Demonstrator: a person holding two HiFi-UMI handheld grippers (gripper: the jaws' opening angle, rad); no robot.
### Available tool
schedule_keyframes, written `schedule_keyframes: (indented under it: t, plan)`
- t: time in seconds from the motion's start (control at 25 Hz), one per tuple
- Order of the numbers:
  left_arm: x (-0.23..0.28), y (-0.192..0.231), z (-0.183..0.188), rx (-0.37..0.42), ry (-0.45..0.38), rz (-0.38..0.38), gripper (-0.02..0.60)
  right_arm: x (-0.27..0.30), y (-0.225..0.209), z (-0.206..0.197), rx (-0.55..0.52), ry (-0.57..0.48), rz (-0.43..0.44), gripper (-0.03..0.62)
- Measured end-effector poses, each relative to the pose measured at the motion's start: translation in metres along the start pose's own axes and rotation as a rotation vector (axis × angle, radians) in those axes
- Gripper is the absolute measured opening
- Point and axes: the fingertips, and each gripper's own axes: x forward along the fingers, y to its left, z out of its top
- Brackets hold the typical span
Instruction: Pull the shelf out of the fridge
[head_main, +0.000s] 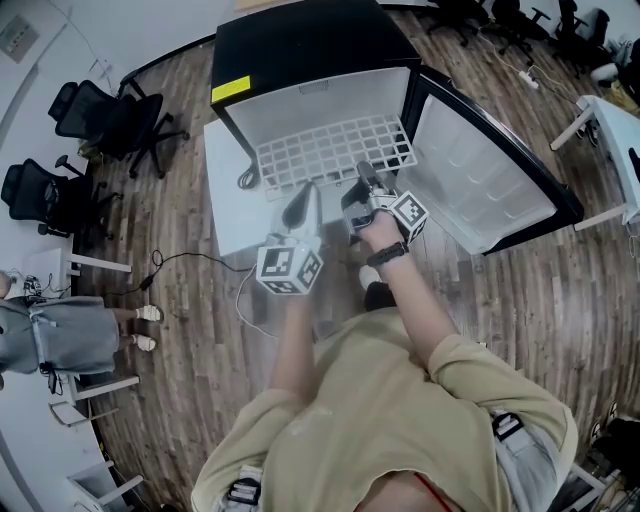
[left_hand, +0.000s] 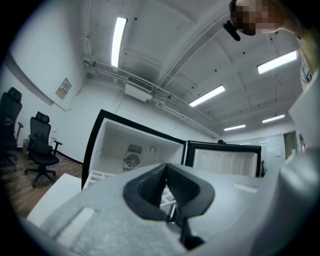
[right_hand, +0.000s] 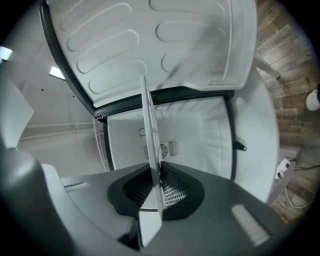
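The small black fridge stands with its door swung open to the right. Its white wire shelf sticks well out of the front. My right gripper is shut on the shelf's front edge; in the right gripper view the shelf runs edge-on between the pads of that gripper. My left gripper meets the front edge further left. In the left gripper view its jaws are closed to a slit with shelf wires showing in it.
Two black office chairs stand on the wood floor at the left. A white board lies beside the fridge, with a cable trailing from it. A person stands at the far left, and a white desk at the right.
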Motion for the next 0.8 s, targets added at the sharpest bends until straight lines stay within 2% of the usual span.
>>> schedule_keyframes:
  t: [0.16, 0.32, 0.6, 0.8]
  plan:
    - [-0.017, -0.006, -0.010, -0.021, 0.015, -0.001, 0.002, -0.035, -0.025, 0.001, -0.018, 0.006, -0.048, 0.031]
    - [-0.032, -0.008, -0.019, -0.043, 0.028, 0.005, 0.002, -0.063, -0.032, 0.001, -0.157, 0.042, -0.065, 0.029]
    - [-0.046, -0.013, -0.032, -0.035, 0.056, 0.016, 0.002, -0.093, 0.004, 0.015, -0.586, 0.046, -0.083, 0.029]
    - [-0.050, -0.008, -0.038, 0.008, 0.072, 0.065, 0.002, -0.103, 0.033, 0.015, -0.962, 0.061, -0.060, 0.029]
